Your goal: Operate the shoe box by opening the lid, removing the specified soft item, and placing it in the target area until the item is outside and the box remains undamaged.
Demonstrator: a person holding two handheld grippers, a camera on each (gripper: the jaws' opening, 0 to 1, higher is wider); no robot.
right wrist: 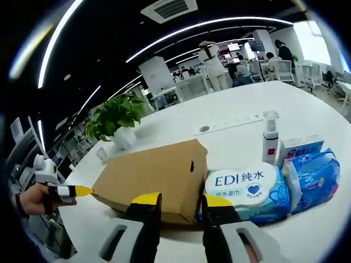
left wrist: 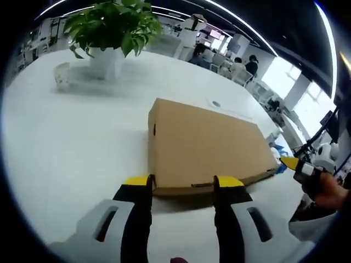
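Box (left wrist: 205,145), brown cardboard with its lid down, lies flat on the white table (left wrist: 66,148). In the left gripper view the left gripper (left wrist: 184,182) sits at the box's near edge, its yellow-tipped jaws spread apart and touching or nearly touching that edge (contact is hard to judge). At the right side of that view the right gripper (left wrist: 290,163) shows as a yellow tip held in a hand (left wrist: 323,189), just beside the box's far corner.

In the right gripper view the right gripper (right wrist: 181,200) is at one short end of the box (right wrist: 153,178), jaws spread with nothing between them; one jaw lies in front of the box's corner, the other in front of a wipes pack (right wrist: 247,189) labelled EDI. The pack lies just beside the box. A blue packet (right wrist: 315,178) sits next to the pack, a small carton (right wrist: 300,147) behind it, and a pump bottle (right wrist: 270,137) stands upright near them. The left gripper (right wrist: 82,190) enters from the left, held in a hand (right wrist: 33,200), its tip near the box's opposite end.

A potted plant (left wrist: 109,30) stands further back on the table, well apart from the box. People sit at desks in the background.
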